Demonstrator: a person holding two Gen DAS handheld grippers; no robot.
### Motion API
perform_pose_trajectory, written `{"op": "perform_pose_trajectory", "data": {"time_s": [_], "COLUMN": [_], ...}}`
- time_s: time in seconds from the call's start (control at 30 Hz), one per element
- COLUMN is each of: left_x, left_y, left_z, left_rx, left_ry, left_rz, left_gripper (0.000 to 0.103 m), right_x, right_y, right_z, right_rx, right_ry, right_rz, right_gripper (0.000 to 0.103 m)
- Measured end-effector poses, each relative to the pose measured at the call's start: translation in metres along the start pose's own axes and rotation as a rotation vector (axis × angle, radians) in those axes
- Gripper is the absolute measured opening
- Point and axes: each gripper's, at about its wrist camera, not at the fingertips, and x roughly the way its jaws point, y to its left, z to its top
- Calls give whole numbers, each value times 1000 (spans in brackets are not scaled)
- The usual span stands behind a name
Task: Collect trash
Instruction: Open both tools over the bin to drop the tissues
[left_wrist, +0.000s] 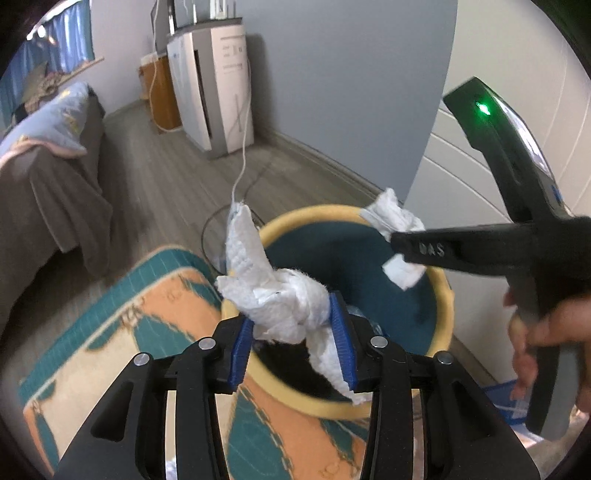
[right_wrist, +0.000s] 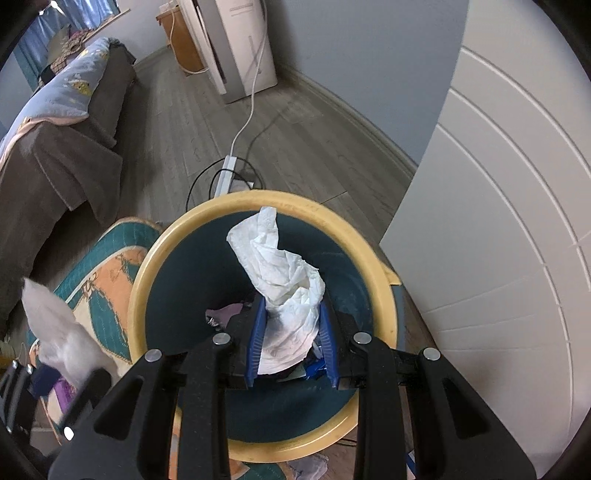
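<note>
White tissue wads (left_wrist: 284, 306) (right_wrist: 291, 306) clamped in left hand-held gripper (left_wrist: 293, 343) and right hand-held gripper (right_wrist: 291, 343), over yellow-rimmed bin (right_wrist: 147, 273). Centre over opening; release fully, avoid rim snag.

A round plastic bin (right_wrist: 137, 295) has a yellow rim and dark teal inside; crumpled paper tissues (right_wrist: 291, 295) are white. A woven floor rug (left_wrist: 122, 332) shows teal, orange and cream patterning; gripper pads (left_wrist: 341, 339) are blue.
</note>
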Motion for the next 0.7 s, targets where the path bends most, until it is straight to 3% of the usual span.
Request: {"op": "perform_pose_trajectory", "data": {"time_s": [0.13, 0.27, 0.43, 0.57, 0.63, 0.7], "left_x": [4, -1, -2, -8, -14, -21], "left_y": [5, 13, 28, 41, 47, 53], "left_z": [3, -1, -10, -19, -23, -28], "left_rx": [-8, -23, -59, -84, -93, -103], "left_ry": [2, -12, -2, 0, -1, 0], "left_rz": [4, 26, 85, 130, 140, 141], "left_gripper": [49, 74, 82, 89, 92, 94], "right_x": [0, 1, 1, 0, -1, -4], "right_y": [1, 3, 11, 18, 24, 30], "right_z": [0, 0, 0, -2, -2, -1], "right_rx": [-8, -13, -29, -40, -44, -54], "right_ry": [0, -1, 3, 5, 7, -1], "right_rz": [5, -1, 1, 4, 14, 27], "right_gripper": [28, 39, 56, 80, 97, 97]}}
